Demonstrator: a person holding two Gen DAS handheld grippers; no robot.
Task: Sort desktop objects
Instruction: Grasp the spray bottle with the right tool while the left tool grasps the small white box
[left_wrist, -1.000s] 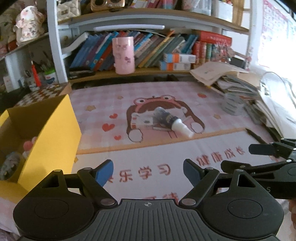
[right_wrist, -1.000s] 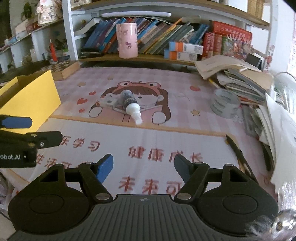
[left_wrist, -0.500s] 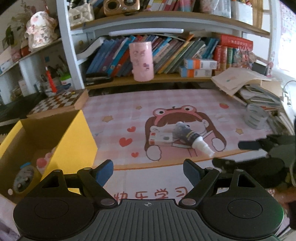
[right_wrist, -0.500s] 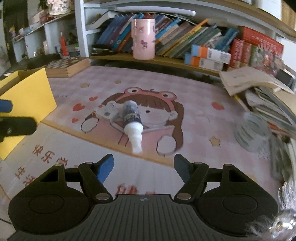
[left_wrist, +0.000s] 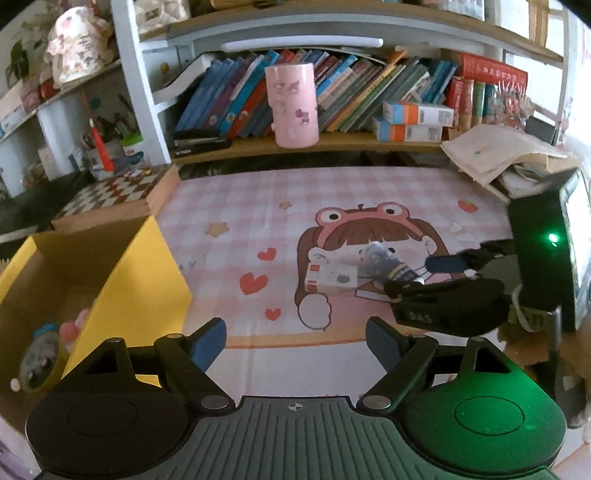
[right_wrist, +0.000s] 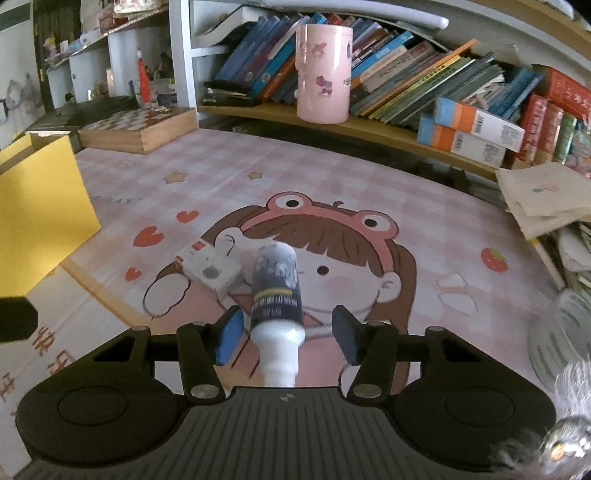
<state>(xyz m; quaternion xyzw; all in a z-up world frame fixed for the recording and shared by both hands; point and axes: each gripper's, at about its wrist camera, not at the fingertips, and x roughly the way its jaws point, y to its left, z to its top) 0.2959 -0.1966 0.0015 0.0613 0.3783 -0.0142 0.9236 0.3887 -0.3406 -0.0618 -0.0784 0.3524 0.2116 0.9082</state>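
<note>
A dark spray bottle (right_wrist: 277, 291) with a white cap lies on the pink cartoon desk mat (right_wrist: 369, 192), cap toward me, beside a small white box (right_wrist: 210, 271). My right gripper (right_wrist: 286, 334) straddles the bottle's cap end. Its jaws are closing, and a gap shows between each blue pad and the bottle. In the left wrist view the same bottle (left_wrist: 384, 264) and white box (left_wrist: 330, 278) lie mid-mat, with the right gripper (left_wrist: 419, 276) reaching in from the right. My left gripper (left_wrist: 295, 341) hangs open and empty over the mat's front edge.
An open yellow box (left_wrist: 122, 295) at the left holds a tape roll (left_wrist: 38, 360) and small pink items. A chessboard case (left_wrist: 110, 195) sits behind it. A pink cup (left_wrist: 291, 105) and books fill the shelf. Stacked papers (left_wrist: 498, 155) and a clear tape roll (right_wrist: 557, 332) crowd the right.
My right gripper has moved forward and down onto the bottle, and its jaws have narrowed around it. The left gripper has drifted a little, still open.
</note>
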